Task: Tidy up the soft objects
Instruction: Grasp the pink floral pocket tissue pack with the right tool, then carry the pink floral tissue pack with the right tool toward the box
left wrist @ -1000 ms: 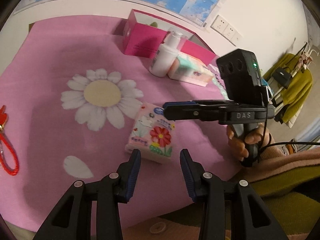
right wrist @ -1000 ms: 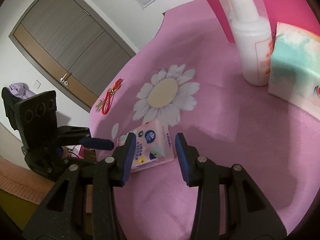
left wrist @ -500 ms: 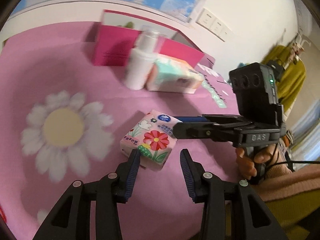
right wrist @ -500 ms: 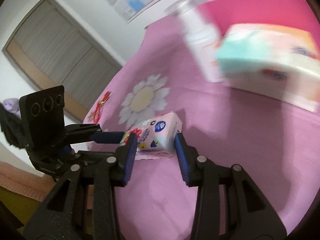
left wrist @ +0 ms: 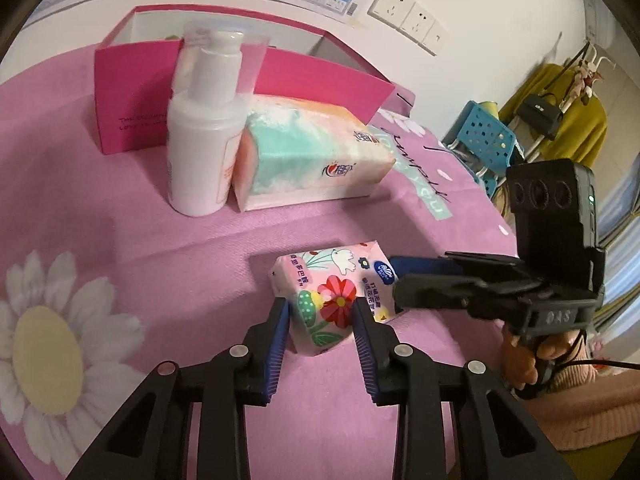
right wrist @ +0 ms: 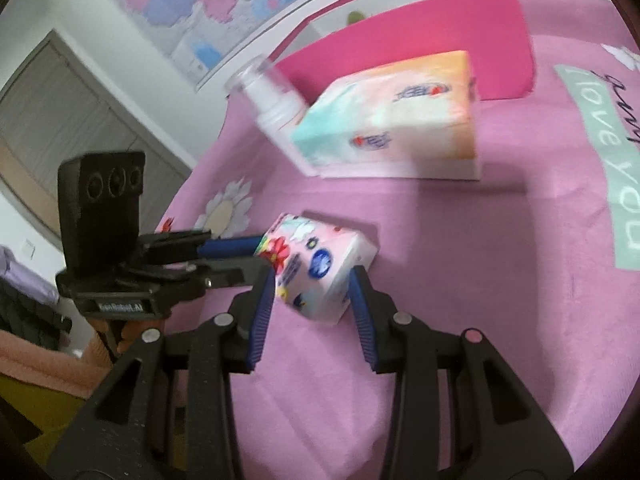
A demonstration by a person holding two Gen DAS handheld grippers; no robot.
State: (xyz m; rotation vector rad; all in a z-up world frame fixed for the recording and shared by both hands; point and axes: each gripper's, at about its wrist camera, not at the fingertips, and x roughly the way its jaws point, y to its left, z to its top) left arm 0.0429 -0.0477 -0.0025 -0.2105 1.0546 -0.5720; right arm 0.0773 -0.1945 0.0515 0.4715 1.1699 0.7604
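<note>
Two grippers are meeting over one small floral tissue pack (left wrist: 334, 300) on a pink flowered blanket (left wrist: 100, 240), which is spreading across the whole surface. Behind it, an open pink box (left wrist: 132, 92) is standing at the back, and a larger tissue pack (left wrist: 312, 160) in teal and orange is lying just in front of the box, touching a white pump bottle (left wrist: 200, 152) standing upright at its left end.

Nearer the cameras, the small floral tissue pack is sitting tilted between both sets of blue pads. In the left wrist view the left gripper (left wrist: 322, 312) is bracketing the pack's near corner; its jaws have just been closing, and the pads are pressing against the pack's sides. From the picture's right the right gripper (left wrist: 404, 280) is reaching in level, a hand (left wrist: 524, 360) curling round its handle below a pink sleeve; its jaws are straddling the pack's far end, though whether the pads are pressing I cannot tell.
</note>
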